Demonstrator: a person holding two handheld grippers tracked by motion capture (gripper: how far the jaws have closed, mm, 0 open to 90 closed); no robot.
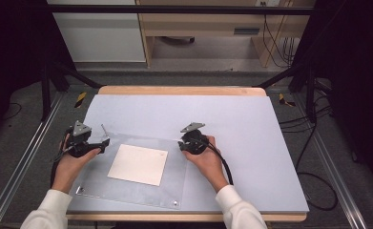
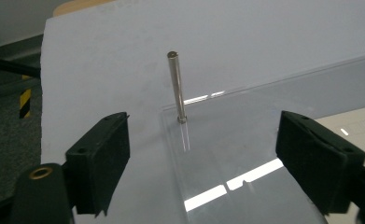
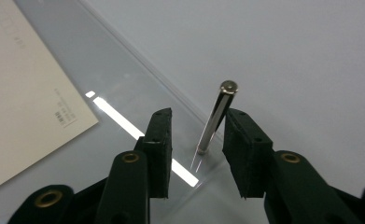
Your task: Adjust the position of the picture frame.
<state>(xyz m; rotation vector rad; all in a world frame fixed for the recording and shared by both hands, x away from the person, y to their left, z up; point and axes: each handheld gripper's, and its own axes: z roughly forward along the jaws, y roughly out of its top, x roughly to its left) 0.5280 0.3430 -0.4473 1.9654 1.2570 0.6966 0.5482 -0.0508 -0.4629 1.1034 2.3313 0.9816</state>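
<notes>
Pin (image 3: 216,119) upright btwn right gripper (image 3: 196,140) pads, open, not yet pressing; left gripper (image 2: 201,154) open.

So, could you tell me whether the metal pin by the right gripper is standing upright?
Upright: the pin stands on the clear sheet.

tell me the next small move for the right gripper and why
Probably close the right gripper the rest of the way on the metal pin. The pin stands upright at a corner of the clear plate, already between the two black jaws, with a visible gap on the left side. The left gripper is open, facing its own pin farther off.
</notes>
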